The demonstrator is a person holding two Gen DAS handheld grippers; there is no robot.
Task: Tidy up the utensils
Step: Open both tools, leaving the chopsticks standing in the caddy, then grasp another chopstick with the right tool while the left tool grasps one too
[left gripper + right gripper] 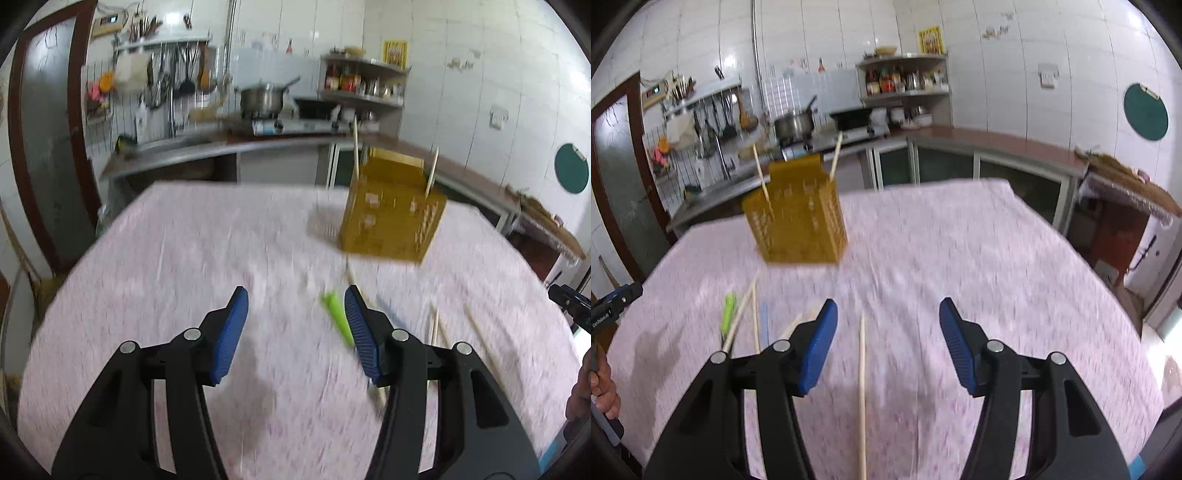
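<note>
A tiled kitchen surrounds a counter (960, 258) covered with a pale pink patterned cloth; both views are blurred.

Nearest, the left tool (295, 325) hangs above the cloth with its blue pads spread apart and nothing between them. The right tool (888, 336) also stands wide apart and empty.

In the right wrist view a single chopstick (862, 387) lies on the cloth, running near to far in the gap between the right tool's fingers. To its left lie more loose chopsticks (738, 321), a green-handled utensil (727, 314) and a pale blue utensil (764, 325), close together. In the left wrist view the same green handle lies just beside the left tool's right finger.

Farther back stands a yellow slotted utensil holder (391, 218), with two chopsticks (431, 173) sticking up out of it.

Beyond, along the wall, sit a steel pot (260, 98) on a stove and a corner shelf (364, 83) of bottles.
</note>
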